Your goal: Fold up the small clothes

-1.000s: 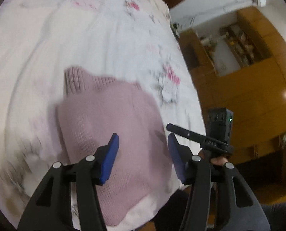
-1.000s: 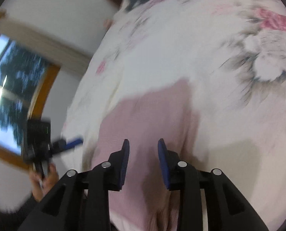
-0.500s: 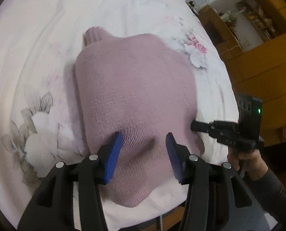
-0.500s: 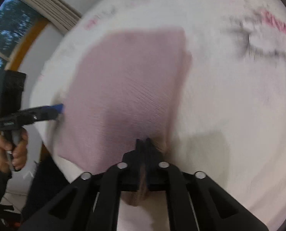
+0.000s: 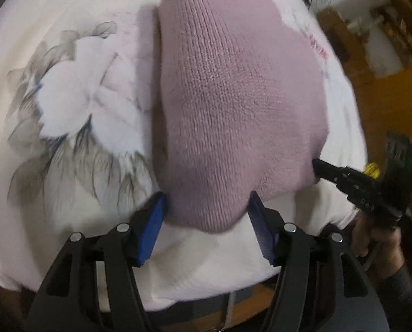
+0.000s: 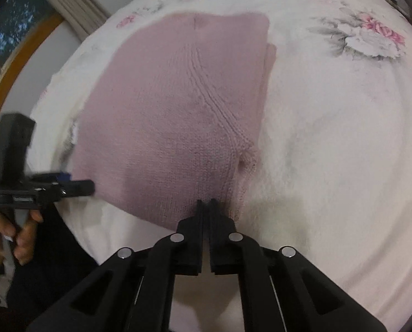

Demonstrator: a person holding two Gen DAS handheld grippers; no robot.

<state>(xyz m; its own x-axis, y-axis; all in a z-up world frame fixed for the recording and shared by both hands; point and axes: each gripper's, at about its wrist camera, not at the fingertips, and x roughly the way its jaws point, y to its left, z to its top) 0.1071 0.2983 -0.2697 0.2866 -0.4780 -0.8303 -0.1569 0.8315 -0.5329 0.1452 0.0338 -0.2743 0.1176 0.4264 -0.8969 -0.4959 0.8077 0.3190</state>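
A pink knit sweater lies folded flat on a white floral bedspread. My left gripper is open, and its blue pads straddle the sweater's near rounded corner without closing on it. In the right wrist view the same sweater fills the middle, with a raised seam running diagonally across it. My right gripper is shut, its black fingertips pinched on the sweater's near edge. From the left wrist view the right gripper touches the sweater's right corner.
The bed's near edge runs just under both grippers. A person's hand holds the left gripper beside the bed. Wooden cabinets stand to the right, and a window with a wooden frame sits to the left.
The left gripper dropped closer until its open pads straddle the sweater's near corner. The right gripper, open a second ago, shut on the sweater's edge and stays shut there.
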